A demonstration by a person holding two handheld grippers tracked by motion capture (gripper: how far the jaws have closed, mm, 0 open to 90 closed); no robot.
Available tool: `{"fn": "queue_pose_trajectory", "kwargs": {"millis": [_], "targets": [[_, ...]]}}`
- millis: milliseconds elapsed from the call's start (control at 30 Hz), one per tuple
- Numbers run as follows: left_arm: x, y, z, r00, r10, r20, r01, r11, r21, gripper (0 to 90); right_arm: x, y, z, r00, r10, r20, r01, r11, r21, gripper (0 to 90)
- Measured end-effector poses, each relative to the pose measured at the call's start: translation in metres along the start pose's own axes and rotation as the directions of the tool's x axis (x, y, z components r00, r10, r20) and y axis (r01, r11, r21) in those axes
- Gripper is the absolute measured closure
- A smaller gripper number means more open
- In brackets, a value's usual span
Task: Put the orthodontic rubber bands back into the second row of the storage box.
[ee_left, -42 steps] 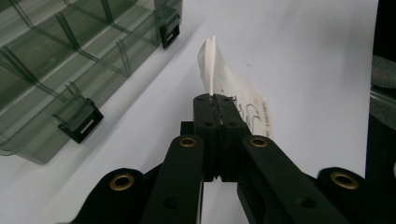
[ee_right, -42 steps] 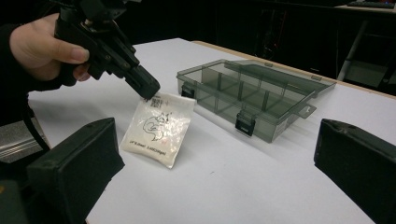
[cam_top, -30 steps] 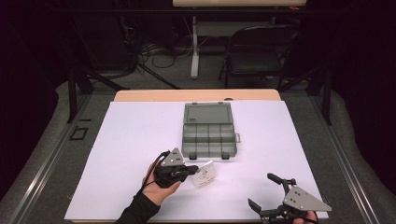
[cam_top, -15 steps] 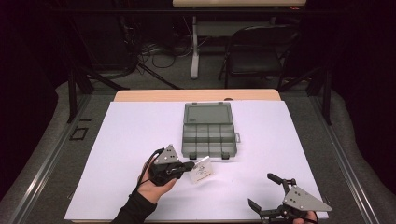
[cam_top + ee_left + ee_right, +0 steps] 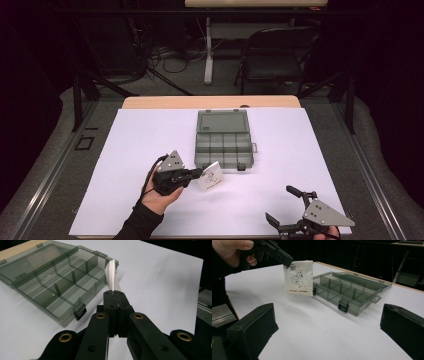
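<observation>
Left gripper, near the front edge of the white table sheet, left of centre: jaws pressed flat together on the top corner of a small white packet. Packet hangs clear of the sheet, just in front of the organiser box's near wall. In the right gripper view the packet faces that camera square on: a squirrel-like line drawing, a small code square above, one line of print below, too small to read. The corner pinch looks chosen so the packet dangles free and can be lowered edge-first into a cell. In the left gripper view it is edge-on, a thin white blade rising from the closed jaws; what it contains cannot be made out.

Centre, toward the back edge: the grey translucent organiser box, lid laid fully open and flat toward the back, latches on the near wall undone. Cells appear bare, though the tinted plastic and its reflections make the far ones uncertain.

Right gripper, front right corner of the sheet: jaws spread wide, holding nothing, well apart from the box. It seems parked, possibly to steady the box later. Its hand is cut off by the bottom edge.
</observation>
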State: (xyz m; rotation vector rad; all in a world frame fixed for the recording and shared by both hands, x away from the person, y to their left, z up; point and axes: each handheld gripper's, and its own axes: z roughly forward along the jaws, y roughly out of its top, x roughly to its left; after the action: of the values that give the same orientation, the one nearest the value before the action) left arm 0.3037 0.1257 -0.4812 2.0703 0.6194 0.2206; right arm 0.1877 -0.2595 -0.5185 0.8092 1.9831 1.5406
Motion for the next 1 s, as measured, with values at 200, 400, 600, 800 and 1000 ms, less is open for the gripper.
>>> {"fn": "queue_pose_trajectory", "kwargs": {"millis": [200, 400, 600, 800, 1000], "targets": [[0.009, 0.015, -0.006, 0.9998, 0.005, -0.017, -0.005, 0.9995, -0.032, 89.6, 0.0, 0.0, 0.0, 1.0, 0.006, 0.002, -0.006, 1.0, 0.005, 0.0], [0.023, 0.037, -0.009, 0.9991, 0.015, -0.04, -0.016, 0.9993, -0.033, 89.5, 0.0, 0.0, 0.001, 1.0, 0.001, 0.002, -0.001, 1.0, 0.006, 0.0], [0.033, 0.054, -0.007, 0.9982, 0.033, -0.051, -0.034, 0.9992, -0.019, 89.6, 0.0, -0.001, 0.001, 1.0, 0.007, 0.006, -0.007, 1.0, -0.011, 0.0], [0.042, 0.065, 0.004, 0.9981, 0.038, -0.048, -0.038, 0.9993, 0.003, 89.6, 0.0, -0.001, 0.001, 1.0, 0.006, 0.007, -0.005, 1.0, -0.01, 0.0], [0.049, 0.071, 0.014, 0.9984, 0.037, -0.044, -0.036, 0.9992, 0.015, 89.6, 0.0, -0.001, 0.001, 1.0, 0.005, 0.004, -0.005, 1.0, -0.008, 0.0]]}}
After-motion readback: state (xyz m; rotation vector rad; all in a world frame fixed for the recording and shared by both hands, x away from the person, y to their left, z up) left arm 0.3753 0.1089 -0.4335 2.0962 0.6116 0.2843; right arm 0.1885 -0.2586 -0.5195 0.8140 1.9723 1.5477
